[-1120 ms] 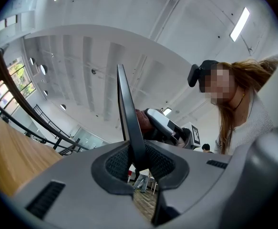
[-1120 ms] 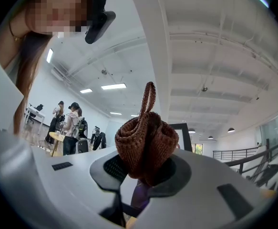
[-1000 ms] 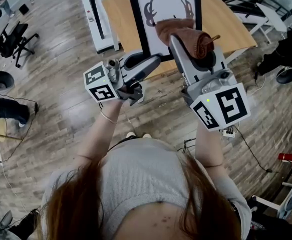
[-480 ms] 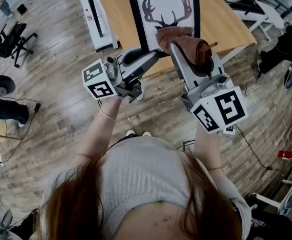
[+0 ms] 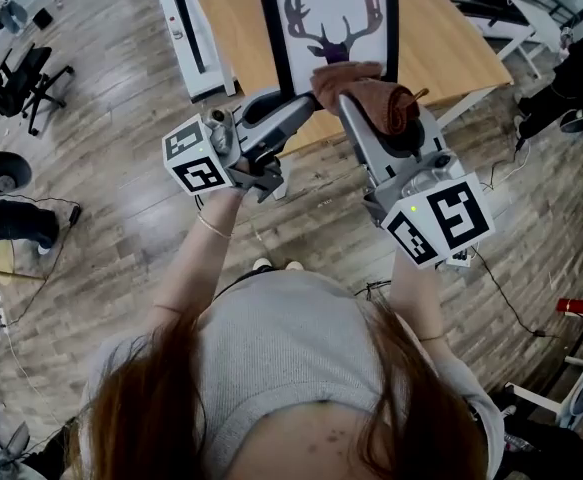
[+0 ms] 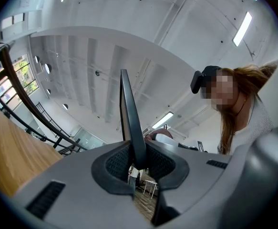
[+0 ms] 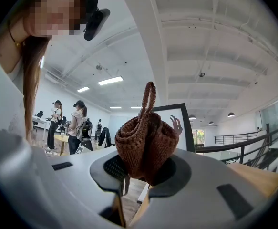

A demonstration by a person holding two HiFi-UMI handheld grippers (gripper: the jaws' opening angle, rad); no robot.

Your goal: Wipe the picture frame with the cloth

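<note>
Left tool [image 6: 138,165] on picture frame [image 6: 130,113] edge

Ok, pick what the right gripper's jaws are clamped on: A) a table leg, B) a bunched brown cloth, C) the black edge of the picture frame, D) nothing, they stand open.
B: in the right gripper view, the brown cloth sits bunched and pinched between the pads of the right gripper.

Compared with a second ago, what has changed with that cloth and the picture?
The right gripper, its fingers shut on the brown cloth, slid lower on the picture frame, uncovering more of the deer print. The left gripper stayed clamped on the frame's edge. Nothing was picked up or let go.
</note>
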